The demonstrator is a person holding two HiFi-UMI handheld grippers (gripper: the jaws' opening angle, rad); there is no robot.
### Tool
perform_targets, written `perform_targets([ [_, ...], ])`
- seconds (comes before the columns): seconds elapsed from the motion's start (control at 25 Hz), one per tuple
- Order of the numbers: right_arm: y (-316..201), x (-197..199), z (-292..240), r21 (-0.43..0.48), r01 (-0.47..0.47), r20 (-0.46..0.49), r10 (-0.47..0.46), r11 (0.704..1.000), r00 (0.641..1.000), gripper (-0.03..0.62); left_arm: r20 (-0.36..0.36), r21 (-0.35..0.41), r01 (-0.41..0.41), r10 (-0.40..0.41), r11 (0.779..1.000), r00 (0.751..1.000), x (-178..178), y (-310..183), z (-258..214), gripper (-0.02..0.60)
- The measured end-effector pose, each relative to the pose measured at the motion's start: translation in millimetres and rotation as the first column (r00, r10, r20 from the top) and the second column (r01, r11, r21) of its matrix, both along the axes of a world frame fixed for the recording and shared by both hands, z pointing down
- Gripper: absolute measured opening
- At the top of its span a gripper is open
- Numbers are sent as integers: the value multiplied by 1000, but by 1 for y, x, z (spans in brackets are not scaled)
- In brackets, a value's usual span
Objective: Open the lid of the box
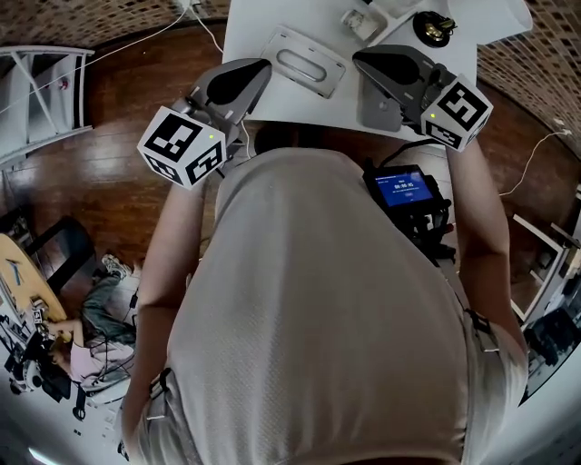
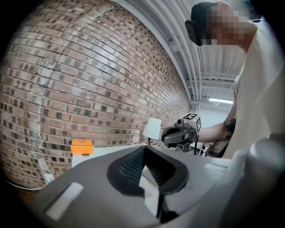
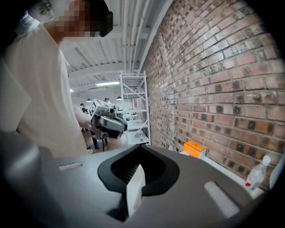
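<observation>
The head camera is looking steeply down over the person's torso (image 1: 318, 300) onto the near edge of the surface (image 1: 263, 27). The gripper cameras are riding close behind their claws, roughly level and facing each other. The left view is catching the right claw (image 2: 174, 136), the right view the left claw (image 3: 112, 125), both sharing the brick wall (image 2: 89, 80).

Box (image 1: 304, 62): flat, pale grey-white, rectangular, rounded corners. Lid (image 1: 320, 76) down, shut flush, oval recessed grip in its top. Lies flat on white table (image 1: 250, 32), near table's front edge, turned at slant to that edge, just ahead of me.
</observation>
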State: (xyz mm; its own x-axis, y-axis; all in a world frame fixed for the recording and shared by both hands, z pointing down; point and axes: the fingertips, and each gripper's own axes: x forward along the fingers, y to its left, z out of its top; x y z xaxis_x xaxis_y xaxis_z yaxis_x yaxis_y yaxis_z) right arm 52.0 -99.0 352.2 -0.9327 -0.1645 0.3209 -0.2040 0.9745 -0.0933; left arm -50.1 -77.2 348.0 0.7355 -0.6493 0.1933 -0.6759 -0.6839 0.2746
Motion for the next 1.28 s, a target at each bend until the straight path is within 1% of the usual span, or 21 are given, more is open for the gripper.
perform_targets([
  [0.12,9,-18,-24,16,36,66,-37,999,997,2,-9,18,13,-13,1000,1000,-3,-7,-10,0],
  [0.24,11,-25,-36,23,49,96,-51,999,994,2,-19,42,19,-18,999,1000,-4,-12,-18,0],
  [0.36,12,-27,-38,30,51,99,-54,998,994,2,-17,54,24,-23,998,1000,-5,-14,-20,0],
  [0.48,12,-28,-42,47,50,108,-55,998,993,2,-3,44,31,-30,999,1000,-8,-13,-21,0],
  [0.68,13,-32,-48,72,64,104,-72,995,992,0,2,53,39,-39,998,999,-15,-14,-24,0],
  [0.8,16,-33,-49,72,79,108,-87,994,990,0,11,48,36,-37,998,999,-15,-13,-25,0],
  [1.0,16,-33,-48,64,80,115,-87,995,990,0,0,68,39,-39,997,999,-15,-13,-23,0],
  [1.28,16,-34,-44,53,85,103,-90,995,991,0,-6,60,44,-43,997,999,-18,-13,-23,0],
])
